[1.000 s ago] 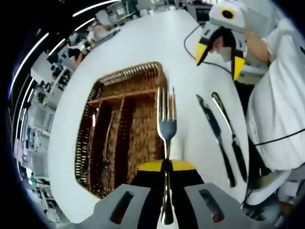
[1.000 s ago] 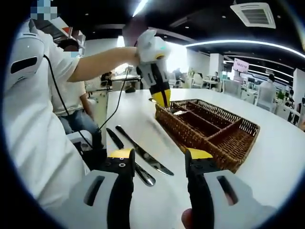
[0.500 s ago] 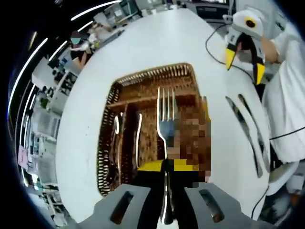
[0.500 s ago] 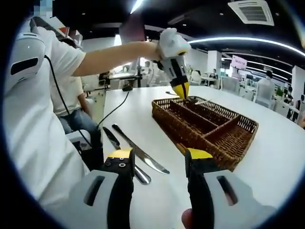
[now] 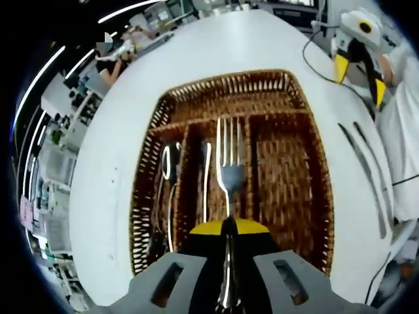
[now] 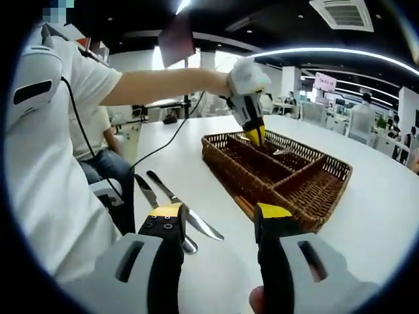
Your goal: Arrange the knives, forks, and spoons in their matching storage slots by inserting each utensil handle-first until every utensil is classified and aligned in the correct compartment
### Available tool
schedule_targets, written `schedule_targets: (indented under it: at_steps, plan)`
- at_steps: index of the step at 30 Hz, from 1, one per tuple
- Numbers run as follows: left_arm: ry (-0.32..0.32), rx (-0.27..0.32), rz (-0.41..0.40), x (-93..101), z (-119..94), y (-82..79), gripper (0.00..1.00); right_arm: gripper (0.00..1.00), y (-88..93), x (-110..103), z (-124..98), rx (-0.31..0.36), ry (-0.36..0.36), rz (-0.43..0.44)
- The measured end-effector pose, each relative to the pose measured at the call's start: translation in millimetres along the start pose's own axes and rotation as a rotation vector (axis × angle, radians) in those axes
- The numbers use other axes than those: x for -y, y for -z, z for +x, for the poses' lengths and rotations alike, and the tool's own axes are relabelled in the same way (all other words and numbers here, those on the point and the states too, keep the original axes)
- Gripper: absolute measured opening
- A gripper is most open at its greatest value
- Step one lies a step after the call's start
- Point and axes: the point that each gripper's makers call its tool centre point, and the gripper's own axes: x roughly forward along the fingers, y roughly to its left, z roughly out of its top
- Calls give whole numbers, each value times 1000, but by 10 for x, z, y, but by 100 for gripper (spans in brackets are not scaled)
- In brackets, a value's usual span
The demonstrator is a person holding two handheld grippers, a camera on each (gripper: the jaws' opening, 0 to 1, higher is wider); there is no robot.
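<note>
Moved since a second ago: my left tool [image 5: 228, 229] has carried the fork [image 5: 228, 167] from over the bare tabletop beside the basket to right over the basket itself; the knives haven't budged, they only slid sideways in my left gripper view because the camera went along.

Left tool: clamped on the fork's handle, tines pointing away from the camera. I can also see it in the right gripper view [image 6: 256, 136], hanging over the far part of the basket with a hand wrapped around it.

Fork: held up in the air, not in a slot yet. From the left gripper view it lines up over the divider between the middle slot and the wide right-hand one, can't tell which one it's really above.

Basket [image 5: 288, 98]: brown wicker tray [image 6: 226, 167] on the white tabletop [image 5: 216, 46], long slots plus a cross compartment at the far end. Some shiny utensils [image 5: 167, 170] already lie in the left-hand slots; too dark in there for me to call each one.

Knives [image 5: 366, 170]: two, side by side on the tabletop, next to the basket and outside it. Right gripper view has them [image 6: 171, 201] just past my right tool.

Right tool [image 6: 219, 219]: jaws spread, nothing between them, hovering low over the tabletop near the basket's closest corner.
</note>
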Motion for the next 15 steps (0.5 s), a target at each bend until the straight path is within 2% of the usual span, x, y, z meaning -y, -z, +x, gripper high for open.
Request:
schedule_targets:
  at_steps: [15]
  plan:
    - [33,-18,4,-118,325,71,2,44,42,56,13,-7,5,14]
